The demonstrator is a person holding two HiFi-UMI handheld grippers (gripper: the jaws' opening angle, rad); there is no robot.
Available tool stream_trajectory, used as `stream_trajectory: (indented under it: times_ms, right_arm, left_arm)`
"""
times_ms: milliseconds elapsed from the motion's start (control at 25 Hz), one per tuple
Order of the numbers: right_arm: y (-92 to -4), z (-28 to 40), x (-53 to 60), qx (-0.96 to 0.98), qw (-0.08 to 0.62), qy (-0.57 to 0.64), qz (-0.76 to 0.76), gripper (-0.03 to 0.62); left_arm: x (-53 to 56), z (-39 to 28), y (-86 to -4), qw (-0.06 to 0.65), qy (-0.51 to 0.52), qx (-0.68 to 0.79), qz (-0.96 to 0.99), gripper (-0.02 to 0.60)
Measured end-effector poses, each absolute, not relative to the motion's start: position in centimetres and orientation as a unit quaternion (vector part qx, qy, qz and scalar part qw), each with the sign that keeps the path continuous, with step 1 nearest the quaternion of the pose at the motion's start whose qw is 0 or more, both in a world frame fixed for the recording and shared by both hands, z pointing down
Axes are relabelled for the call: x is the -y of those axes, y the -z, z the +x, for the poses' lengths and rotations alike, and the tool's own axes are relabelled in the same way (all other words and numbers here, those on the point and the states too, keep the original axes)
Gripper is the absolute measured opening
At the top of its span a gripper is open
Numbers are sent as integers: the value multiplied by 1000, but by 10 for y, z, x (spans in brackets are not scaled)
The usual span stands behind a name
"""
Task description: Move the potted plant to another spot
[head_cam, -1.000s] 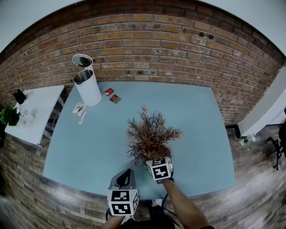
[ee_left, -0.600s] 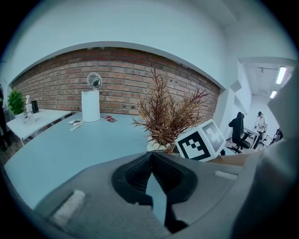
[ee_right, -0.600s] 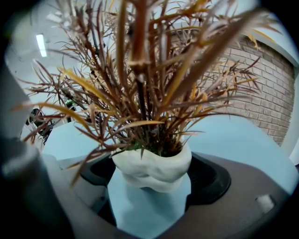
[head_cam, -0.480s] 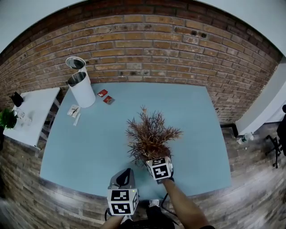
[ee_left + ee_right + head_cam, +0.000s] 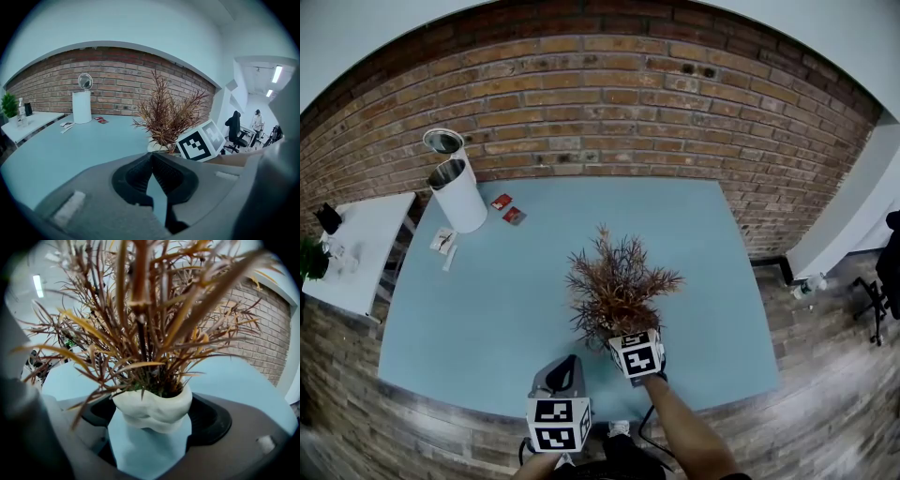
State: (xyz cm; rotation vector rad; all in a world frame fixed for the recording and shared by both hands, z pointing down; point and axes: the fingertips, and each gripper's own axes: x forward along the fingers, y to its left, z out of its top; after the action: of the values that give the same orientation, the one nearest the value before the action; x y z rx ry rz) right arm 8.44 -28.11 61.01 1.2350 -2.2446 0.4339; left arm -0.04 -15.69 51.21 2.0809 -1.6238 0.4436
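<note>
- The right gripper [image 5: 153, 420] has its jaws clamped on a rough white pot [image 5: 151, 408], with one black pad against each side of it.
- Out of that pot rises the dried, red-brown, spiky-leaved potted plant [image 5: 619, 281], standing upright. It is near the front edge of the table, a little right of the middle.
- Whether the pot's base touches the tabletop cannot be told.
- The left gripper [image 5: 151, 157] has its jaws drawn together at the tips with nothing between them. It sits just left of the plant and nearer the front edge, not touching the pot.
- Both are over a wide, light blue rectangular table [image 5: 487, 309].
- At the table's far left corner stands a tall white cylindrical bin [image 5: 457, 195] with its round lid tipped up.
- Two small red packets [image 5: 508, 208] lie just right of the bin. A few white paper slips [image 5: 443, 242] lie in front of it.
- A red brick wall [image 5: 609, 112] runs behind the table.
- A white side table [image 5: 352, 248] stands off to the left, with a small green plant [image 5: 311, 258] on it.
</note>
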Motion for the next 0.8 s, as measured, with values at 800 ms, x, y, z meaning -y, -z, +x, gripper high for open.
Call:
stream_trajectory:
  times_ms: [800]
  right_arm:
    - [-608,138,288,824,263,-167,474,477]
  left_arm:
    - [176,55,-512,220,-173,552,785,-2]
